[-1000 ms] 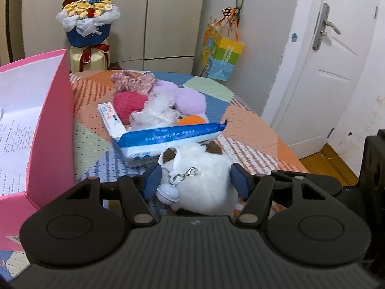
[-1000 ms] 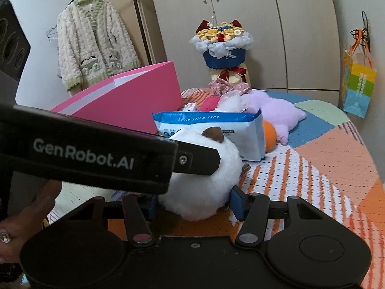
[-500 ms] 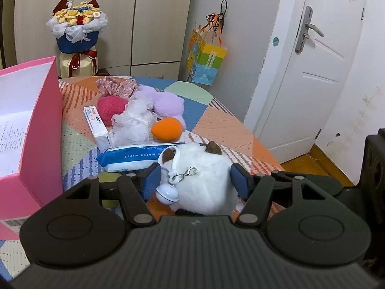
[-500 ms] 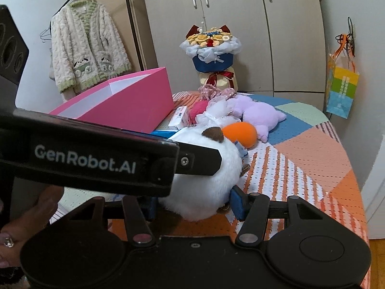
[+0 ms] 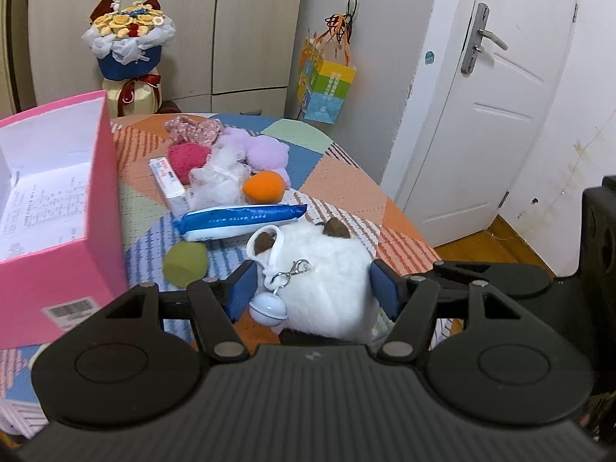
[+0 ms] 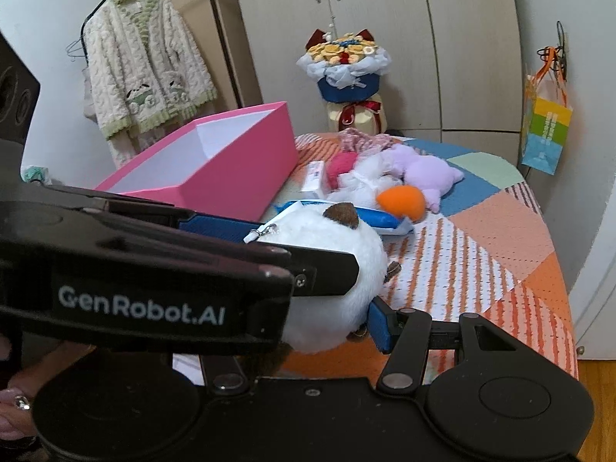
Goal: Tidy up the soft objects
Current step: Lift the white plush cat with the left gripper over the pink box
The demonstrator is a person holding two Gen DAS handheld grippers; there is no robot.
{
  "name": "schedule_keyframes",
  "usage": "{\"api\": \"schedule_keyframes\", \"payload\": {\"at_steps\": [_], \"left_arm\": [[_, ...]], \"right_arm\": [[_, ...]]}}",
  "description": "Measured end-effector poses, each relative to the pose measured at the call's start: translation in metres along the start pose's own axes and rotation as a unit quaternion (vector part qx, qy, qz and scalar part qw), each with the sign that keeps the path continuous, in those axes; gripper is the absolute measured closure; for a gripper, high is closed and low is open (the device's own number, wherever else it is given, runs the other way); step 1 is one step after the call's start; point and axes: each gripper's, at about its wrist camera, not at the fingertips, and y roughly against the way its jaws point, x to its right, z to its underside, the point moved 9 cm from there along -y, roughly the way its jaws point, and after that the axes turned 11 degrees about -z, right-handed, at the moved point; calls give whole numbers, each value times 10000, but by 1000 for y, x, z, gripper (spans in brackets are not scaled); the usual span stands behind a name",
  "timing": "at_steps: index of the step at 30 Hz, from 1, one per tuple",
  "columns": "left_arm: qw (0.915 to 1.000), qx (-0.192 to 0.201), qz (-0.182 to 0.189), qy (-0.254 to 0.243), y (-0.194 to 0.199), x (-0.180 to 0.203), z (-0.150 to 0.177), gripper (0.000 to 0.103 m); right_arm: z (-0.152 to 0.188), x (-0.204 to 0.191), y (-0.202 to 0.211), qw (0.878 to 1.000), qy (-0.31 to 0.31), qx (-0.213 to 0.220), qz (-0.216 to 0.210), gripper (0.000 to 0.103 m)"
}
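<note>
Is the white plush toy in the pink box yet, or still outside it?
Outside. The white plush toy sits clamped between both grippers' pads above the table, beside the pink box.

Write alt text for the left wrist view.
The left gripper grips a white plush with a bell charm above a patchwork table. Beyond lie soft toys and a wipes pack; an open pink box stands left.
</note>
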Motion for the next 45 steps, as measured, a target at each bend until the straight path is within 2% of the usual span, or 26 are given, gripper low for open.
{"api": "schedule_keyframes", "payload": {"at_steps": [7,17,28,32,37,42,45], "left_arm": [[9999,49,-29,85,34,-21,1,40],[9987,52,-132,496,72,-74,-6,40],[9941,363,-623,807,93,-150,-47,40],[9917,496,-752,914,85,-178,-66,40],[9892,578,-941,966,56,-212,-90,40],[9881,489,-1079,976,24,-243,-108,40],[9870,271,-1108,1129,1,-261,-110,40]], "right_arm": [[-9,-36,7,9992,258,-273,-119,42],[-32,-93,-3,9953,737,-550,-301,42],[-93,-148,-43,9898,1074,-489,-795,41],[-118,-156,-66,9885,1126,-425,-916,41],[-145,-153,-103,9855,1294,-333,-1042,41],[-169,-145,-145,9839,1341,-324,-1138,41],[-176,-136,-169,9827,1301,-511,-1218,41]]}}
